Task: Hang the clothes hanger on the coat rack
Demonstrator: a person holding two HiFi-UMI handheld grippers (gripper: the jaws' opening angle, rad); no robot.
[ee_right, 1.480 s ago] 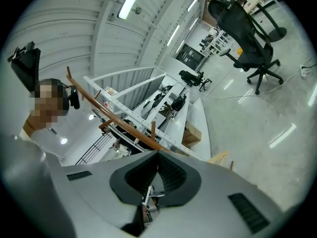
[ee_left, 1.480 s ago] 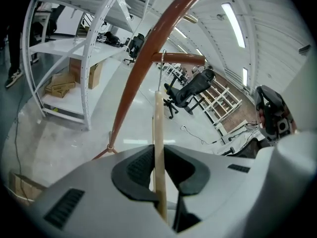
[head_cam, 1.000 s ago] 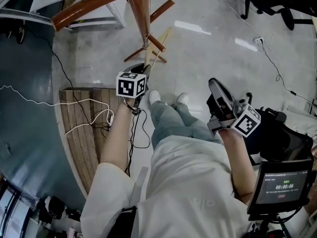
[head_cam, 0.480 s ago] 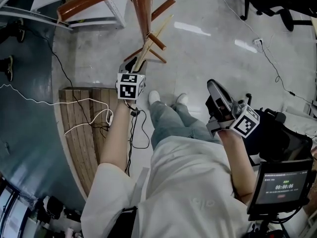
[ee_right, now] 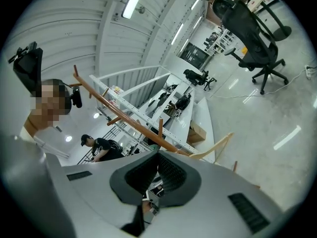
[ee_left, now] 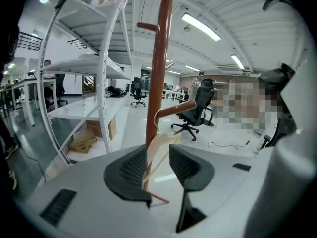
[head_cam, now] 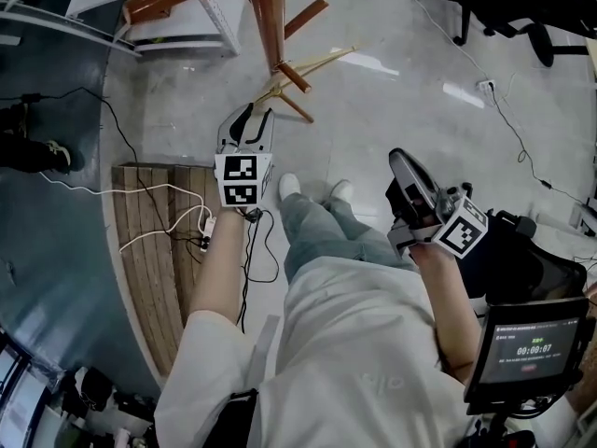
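Pale concrete floor [head_cam: 401,110] surrounds a brown coat rack [head_cam: 266,7], with the light wooden hanger [head_cam: 317,62] hooked over one peg [head_cam: 294,77]. On the left gripper [head_cam: 252,118] the jaws are opening, pads off the hanger just ahead; the right gripper [head_cam: 403,164] has its jaws together, empty

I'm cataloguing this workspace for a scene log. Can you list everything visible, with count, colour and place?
coat rack: one, red-brown wood, top centre
clothes hanger: one, pale wood, hooked on a rack peg
shelving unit: one, white, left of the rack
slatted wooden platform: one, brown, floor at left
cables: several, one white and others black, across platform and floor
office chairs: at least two, black, top right
screen: one, black, lower right
bystander: one, black clothes, beyond the shelving
shoes: two, white, floor between the grippers
left gripper: one, white, jaws opening with nothing pressed, below the hanger
right gripper: one, white, shut and empty, at right
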